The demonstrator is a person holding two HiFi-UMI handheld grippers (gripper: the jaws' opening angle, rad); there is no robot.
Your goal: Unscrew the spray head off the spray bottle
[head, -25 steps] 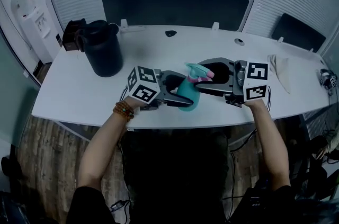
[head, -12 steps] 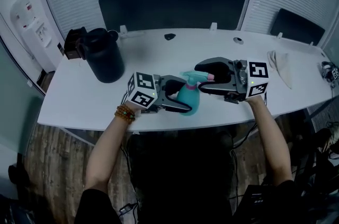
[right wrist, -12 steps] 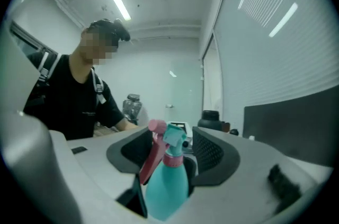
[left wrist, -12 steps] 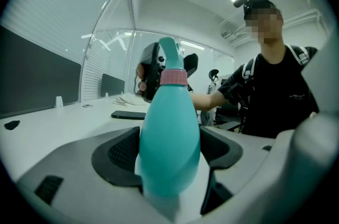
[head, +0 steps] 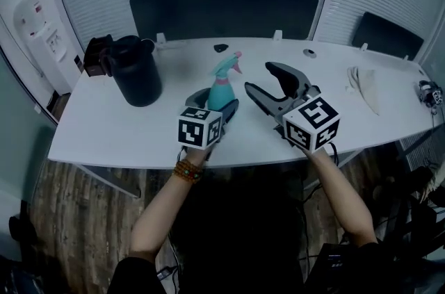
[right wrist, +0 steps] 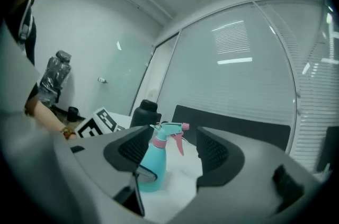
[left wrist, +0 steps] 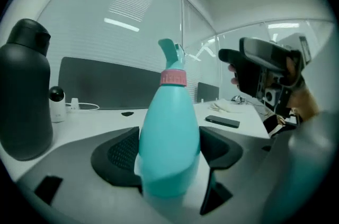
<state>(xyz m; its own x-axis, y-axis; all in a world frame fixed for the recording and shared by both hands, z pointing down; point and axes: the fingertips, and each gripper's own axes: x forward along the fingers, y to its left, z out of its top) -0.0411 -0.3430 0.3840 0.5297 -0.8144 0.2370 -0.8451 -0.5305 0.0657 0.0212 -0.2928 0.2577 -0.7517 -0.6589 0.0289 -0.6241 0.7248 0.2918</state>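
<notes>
Spray bottle (head: 220,90) has swung upright, nozzle (head: 238,58) pointing away.

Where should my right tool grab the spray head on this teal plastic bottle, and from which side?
Probably the pink round collar under the teal spray head, coming from the right: the teal plastic bottle stands upright, body clamped in the left tool. The right tool, jaws opening, holds nothing.

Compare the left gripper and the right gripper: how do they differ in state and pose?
The left gripper is clamped on the teal spray bottle, holding it upright; the right gripper holds nothing, its jaws wide and opening. The left gripper points away from the person; the right gripper angles toward the bottle. Both are held over the white table.
</notes>
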